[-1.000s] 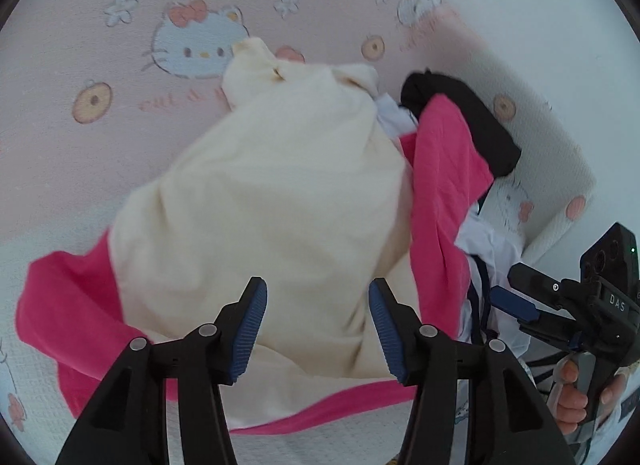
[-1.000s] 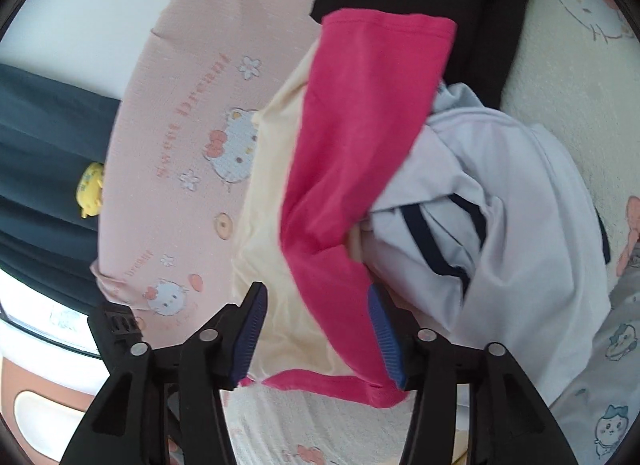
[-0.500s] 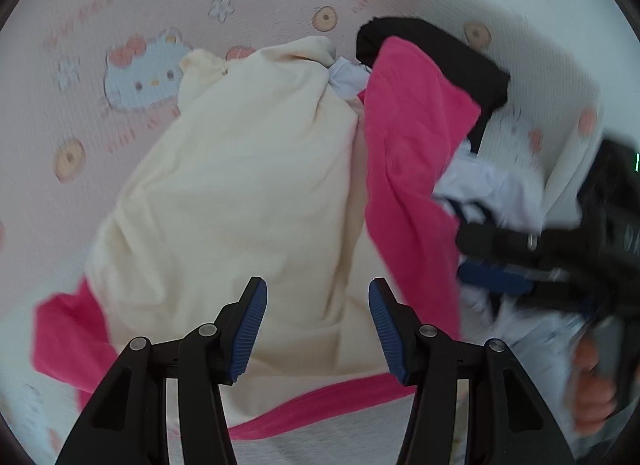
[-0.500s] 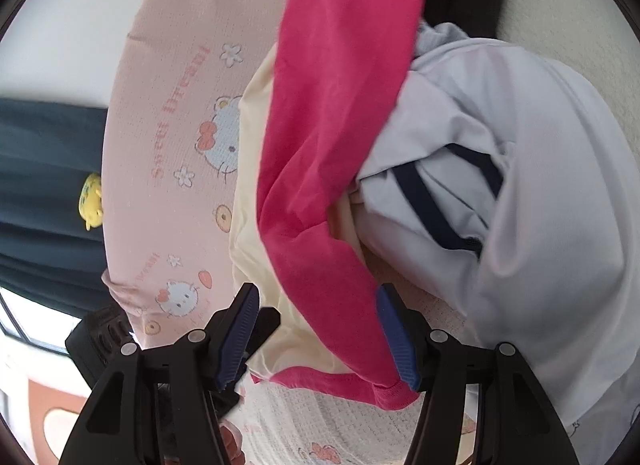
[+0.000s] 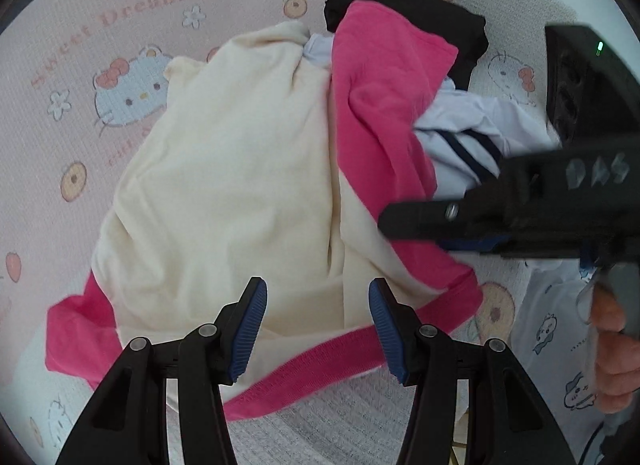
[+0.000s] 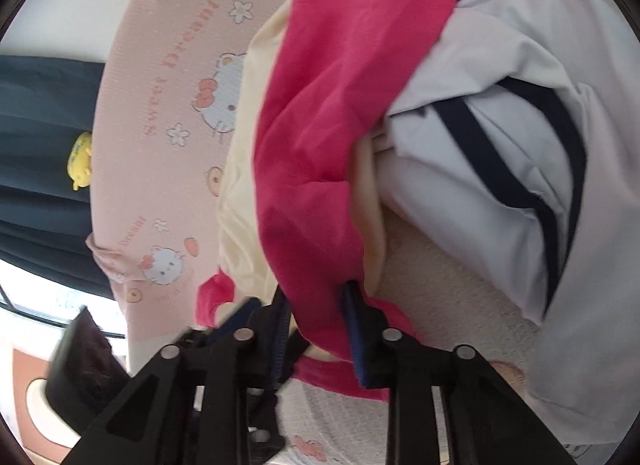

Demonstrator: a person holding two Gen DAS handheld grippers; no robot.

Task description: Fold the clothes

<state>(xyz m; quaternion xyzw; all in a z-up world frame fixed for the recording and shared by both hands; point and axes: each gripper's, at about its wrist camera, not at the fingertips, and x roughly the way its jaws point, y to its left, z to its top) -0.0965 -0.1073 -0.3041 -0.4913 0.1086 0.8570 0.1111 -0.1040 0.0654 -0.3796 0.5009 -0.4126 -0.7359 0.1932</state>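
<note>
A pile of clothes lies on a bed. A cream garment (image 5: 232, 185) is on top, over a pink garment (image 5: 380, 105) whose hem runs along the near side. My left gripper (image 5: 318, 329) hovers open just above the cream cloth's near edge, nothing between its pads. My right gripper (image 5: 394, 221) reaches in from the right. In the right wrist view its jaws (image 6: 318, 325) are closing, with a fold of the pink garment (image 6: 312, 145) pinched between the blue pads. A white garment with navy stripes (image 6: 500, 145) lies to the right.
A black garment (image 5: 420, 13) sits at the far end of the pile. The pink cat-print bed sheet (image 5: 132, 89) spreads left and beyond. A person's hand (image 5: 612, 345) grips the right tool's handle. A dark curtain (image 6: 40, 145) with a yellow toy (image 6: 80, 161) hangs at the left.
My right gripper moved forward and down onto the pink garment, and its jaws narrowed around a fold of it. The left gripper rolled and shifted over the cream cloth, still open.
</note>
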